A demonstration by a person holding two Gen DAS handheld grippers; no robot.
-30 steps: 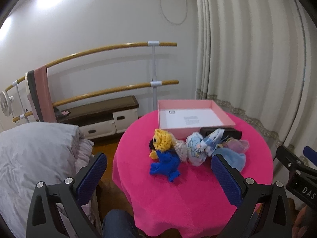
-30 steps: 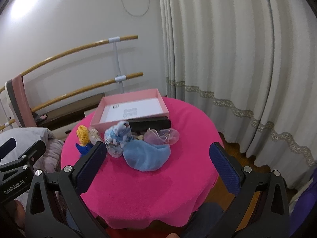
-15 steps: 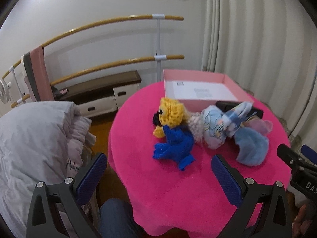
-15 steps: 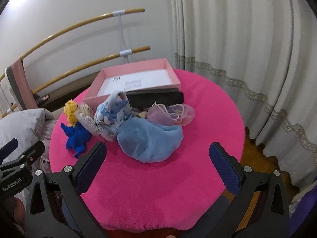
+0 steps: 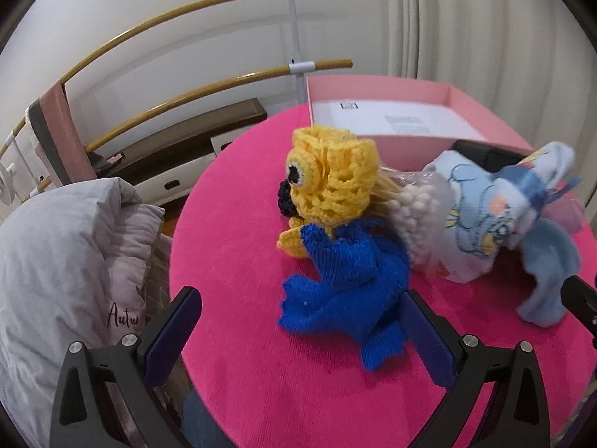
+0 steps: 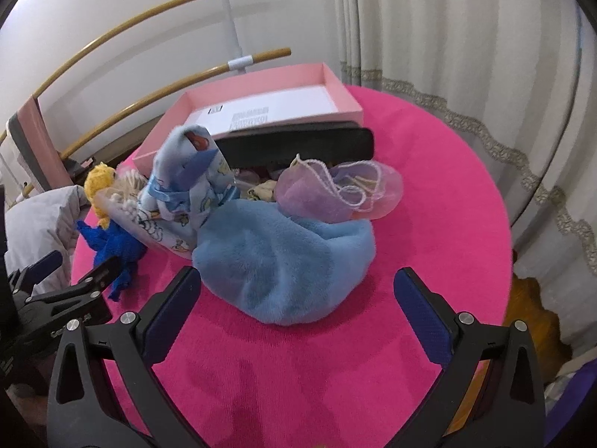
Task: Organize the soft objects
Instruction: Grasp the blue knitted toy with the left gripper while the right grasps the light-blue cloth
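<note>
From the left wrist, the left gripper (image 5: 298, 330) hangs with jaws spread wide and empty just short of the blue knitted cloth (image 5: 347, 280) beside the yellow crochet toy (image 5: 332, 179) on the pink worktop (image 5: 238, 224). From the right wrist, the right gripper (image 6: 298, 317), equally wide and empty, faces the light-blue fleece (image 6: 287, 257) before the pink box (image 6: 257, 86).

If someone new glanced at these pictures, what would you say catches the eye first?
The hot-pink tablecloth dominates, with soft things heaped at its middle: a yellow crochet toy over a royal-blue cloth on the left, a pale blue plush cloth nearer the right. Behind them lies an open pink box. The left gripper and right gripper are open.
</note>
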